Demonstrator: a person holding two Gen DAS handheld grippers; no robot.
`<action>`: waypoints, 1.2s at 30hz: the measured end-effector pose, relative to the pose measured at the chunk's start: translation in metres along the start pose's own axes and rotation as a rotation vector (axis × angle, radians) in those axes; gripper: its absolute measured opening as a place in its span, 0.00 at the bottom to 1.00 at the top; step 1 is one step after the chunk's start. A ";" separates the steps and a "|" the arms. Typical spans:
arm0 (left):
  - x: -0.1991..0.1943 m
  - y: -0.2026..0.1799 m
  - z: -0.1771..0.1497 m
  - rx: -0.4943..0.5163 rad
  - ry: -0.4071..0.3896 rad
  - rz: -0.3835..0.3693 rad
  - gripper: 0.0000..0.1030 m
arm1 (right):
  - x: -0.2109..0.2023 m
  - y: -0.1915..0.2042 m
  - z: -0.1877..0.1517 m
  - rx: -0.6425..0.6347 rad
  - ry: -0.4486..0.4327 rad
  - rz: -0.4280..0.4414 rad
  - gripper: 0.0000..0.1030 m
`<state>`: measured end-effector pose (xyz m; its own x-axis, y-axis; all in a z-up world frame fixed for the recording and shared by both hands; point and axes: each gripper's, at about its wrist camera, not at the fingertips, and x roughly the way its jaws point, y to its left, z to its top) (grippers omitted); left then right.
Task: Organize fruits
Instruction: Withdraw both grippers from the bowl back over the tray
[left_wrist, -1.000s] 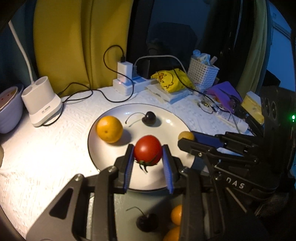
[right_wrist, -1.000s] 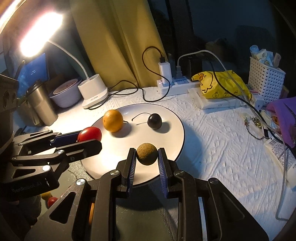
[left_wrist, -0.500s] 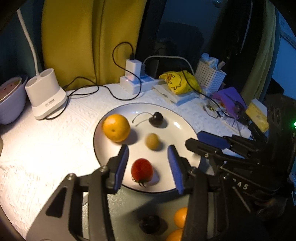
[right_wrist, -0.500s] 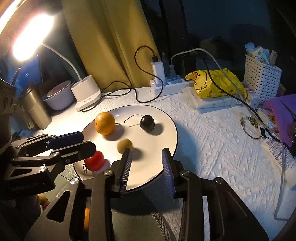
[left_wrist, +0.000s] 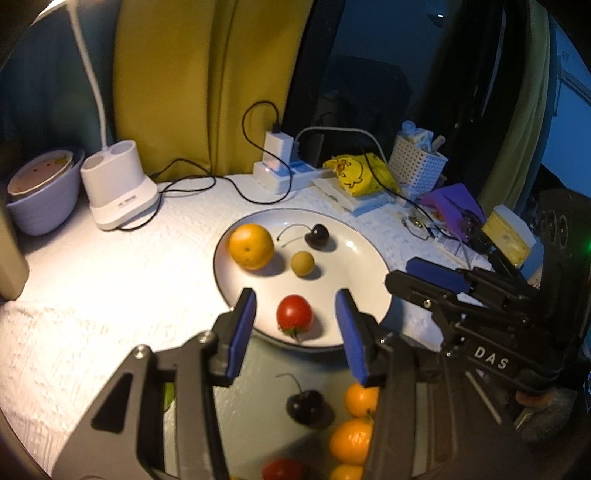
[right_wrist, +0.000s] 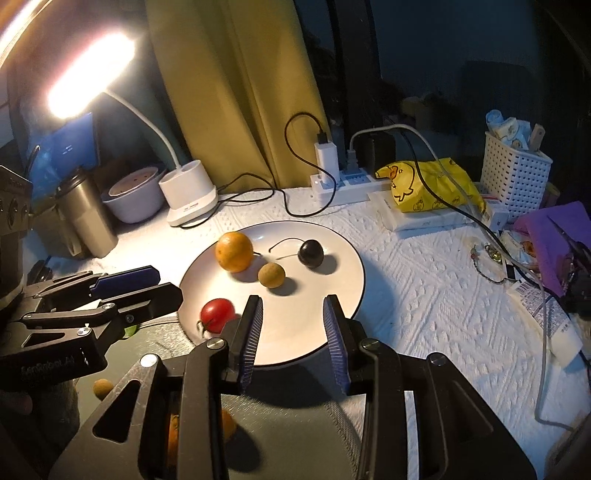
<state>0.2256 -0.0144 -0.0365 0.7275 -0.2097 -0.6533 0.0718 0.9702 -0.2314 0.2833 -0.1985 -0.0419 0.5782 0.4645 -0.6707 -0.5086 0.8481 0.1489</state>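
A white plate holds an orange, a dark cherry, a small tan longan and a red tomato. My left gripper is open and empty, raised above the plate's near edge over the tomato. My right gripper is open and empty above the plate's near edge. A dark tray below holds another cherry, small oranges and a tomato.
A white lamp base, a bowl, a steel mug, a power strip with cables, a yellow bag and a white basket ring the plate.
Both grippers opened and let go: the tomato and the longan now lie on the plate. Both grippers have drawn back and up from the plate.
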 end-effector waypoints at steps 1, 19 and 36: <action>-0.003 0.001 -0.002 -0.001 -0.002 0.002 0.45 | -0.003 0.003 -0.001 -0.003 -0.001 0.000 0.35; -0.056 0.014 -0.043 -0.037 -0.035 0.031 0.45 | -0.045 0.043 -0.023 -0.054 -0.024 0.009 0.35; -0.083 0.033 -0.089 -0.086 -0.025 0.041 0.46 | -0.057 0.079 -0.058 -0.093 0.025 0.023 0.35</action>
<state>0.1065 0.0238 -0.0539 0.7458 -0.1656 -0.6453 -0.0168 0.9636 -0.2667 0.1734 -0.1728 -0.0339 0.5503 0.4760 -0.6860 -0.5790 0.8095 0.0972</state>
